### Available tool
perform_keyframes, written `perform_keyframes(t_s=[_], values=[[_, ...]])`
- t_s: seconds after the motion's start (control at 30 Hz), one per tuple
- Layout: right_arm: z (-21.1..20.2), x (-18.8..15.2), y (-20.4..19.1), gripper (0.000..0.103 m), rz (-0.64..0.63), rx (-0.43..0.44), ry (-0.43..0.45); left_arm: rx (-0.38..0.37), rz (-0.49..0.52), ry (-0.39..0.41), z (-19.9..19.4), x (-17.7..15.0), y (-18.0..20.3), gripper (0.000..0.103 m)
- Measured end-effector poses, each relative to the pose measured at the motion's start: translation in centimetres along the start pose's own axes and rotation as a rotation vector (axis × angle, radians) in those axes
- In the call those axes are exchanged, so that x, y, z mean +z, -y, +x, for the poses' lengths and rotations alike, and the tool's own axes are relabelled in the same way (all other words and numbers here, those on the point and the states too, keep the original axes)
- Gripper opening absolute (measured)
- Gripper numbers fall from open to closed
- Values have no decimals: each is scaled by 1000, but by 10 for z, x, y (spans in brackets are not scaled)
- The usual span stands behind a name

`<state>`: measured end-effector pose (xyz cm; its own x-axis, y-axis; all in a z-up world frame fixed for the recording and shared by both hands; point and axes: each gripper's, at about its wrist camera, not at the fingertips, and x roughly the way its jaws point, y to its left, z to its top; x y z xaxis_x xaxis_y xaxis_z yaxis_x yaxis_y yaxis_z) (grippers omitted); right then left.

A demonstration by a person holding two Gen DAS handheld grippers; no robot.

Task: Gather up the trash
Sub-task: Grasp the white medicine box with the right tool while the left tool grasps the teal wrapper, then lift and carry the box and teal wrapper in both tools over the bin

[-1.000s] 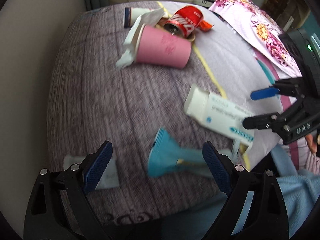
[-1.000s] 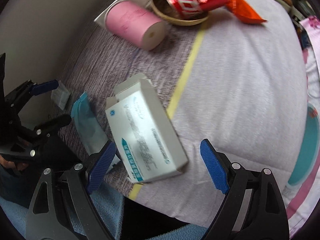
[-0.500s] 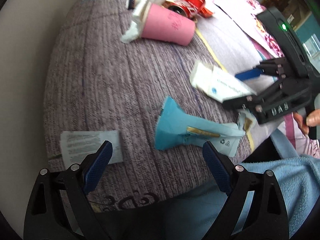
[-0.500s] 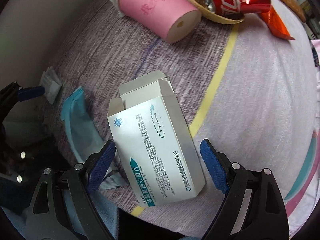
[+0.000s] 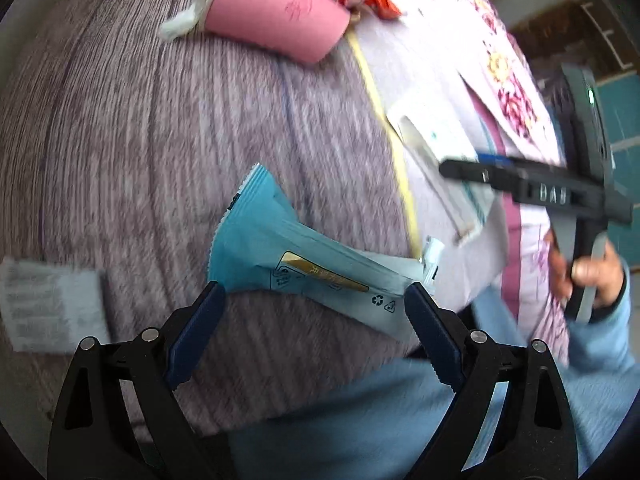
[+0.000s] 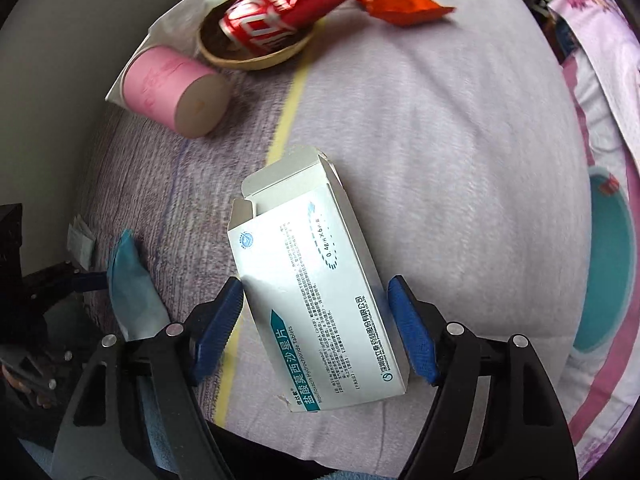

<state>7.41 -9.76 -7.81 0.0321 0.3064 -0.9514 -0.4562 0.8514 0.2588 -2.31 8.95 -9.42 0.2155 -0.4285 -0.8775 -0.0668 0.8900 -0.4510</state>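
both tools low, pads spread wide: left tool [image 5: 312, 320], right tool [image 6: 316, 320].

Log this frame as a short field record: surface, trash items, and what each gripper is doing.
surface: striped purple bedcover
left gripper: open, fingers either side of the teal wrapper
right gripper: open, fingers flanking the white medicine box, not clamped
far trash: pink paper cup on its side; red soda can in a brown bowl; orange wrapper
other: paper leaflet at left
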Motion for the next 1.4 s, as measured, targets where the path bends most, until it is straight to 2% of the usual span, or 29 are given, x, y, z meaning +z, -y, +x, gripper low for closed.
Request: perform_keyframes(t_s=[0.27,0.37,0.47,0.57,0.7,0.8,0.93,1.0,1.07,1.13,1.17,1.27,1.4], values=[[-17,-14,47,71,118,23,54,45,11,89,18,44,34,91],[-28,-19,69,70,141,29,85,87,24,128,19,62,42,91],[-43,-18,84,67,138,15,124,73,-1,144,14,72,44,91],[-36,-19,81,65,138,13,157,72,-41,168,5,74,45,92],[-40,-8,100,65,160,43,183,93,-149,171,1,69,40,92],[-38,-5,107,66,178,72,188,134,-203,189,5,64,46,91],[-38,-8,117,66,195,100,190,251,-193,169,19,60,60,91],[-39,-11,124,66,209,114,199,294,-180,151,28,61,67,83],[-41,-13,128,66,222,121,207,295,-171,125,35,59,68,62],[-42,-15,136,67,248,133,211,335,-127,121,40,57,76,50],[-42,-15,139,67,257,138,213,334,-109,118,43,56,79,36],[-43,-17,146,67,278,157,229,323,-46,110,48,56,92,24],[-48,-21,154,67,301,193,261,311,17,117,55,61,109,20]])
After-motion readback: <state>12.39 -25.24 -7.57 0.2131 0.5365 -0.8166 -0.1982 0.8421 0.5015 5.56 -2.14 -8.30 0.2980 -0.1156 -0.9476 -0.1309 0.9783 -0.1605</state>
